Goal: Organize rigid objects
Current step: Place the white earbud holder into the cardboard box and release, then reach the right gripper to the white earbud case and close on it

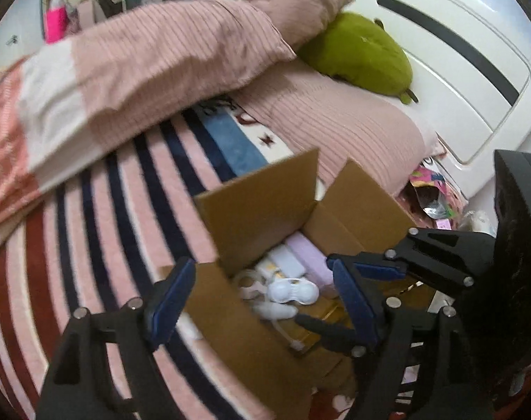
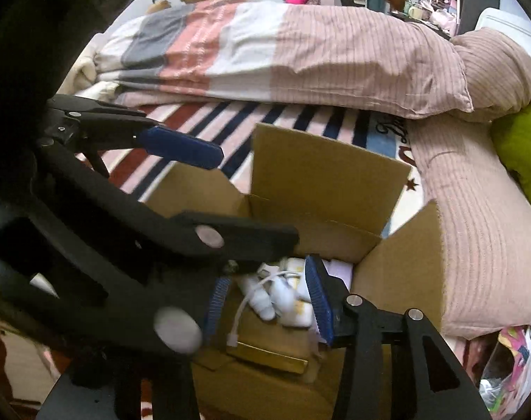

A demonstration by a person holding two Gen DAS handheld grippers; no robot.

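An open cardboard box stands on the striped bedspread, flaps up; it also shows in the right wrist view. Inside lie white plastic items, a lilac box, a white cable and a gold bar-shaped box. My left gripper is open and empty, its fingers astride the box's near left corner. My right gripper is open and empty, just above the white items inside the box. The right gripper's arm shows at the right of the left wrist view.
A striped pink duvet and pillows lie behind and beside the box. A green plush toy rests by the white headboard. Colourful bags sit at the right of the bed.
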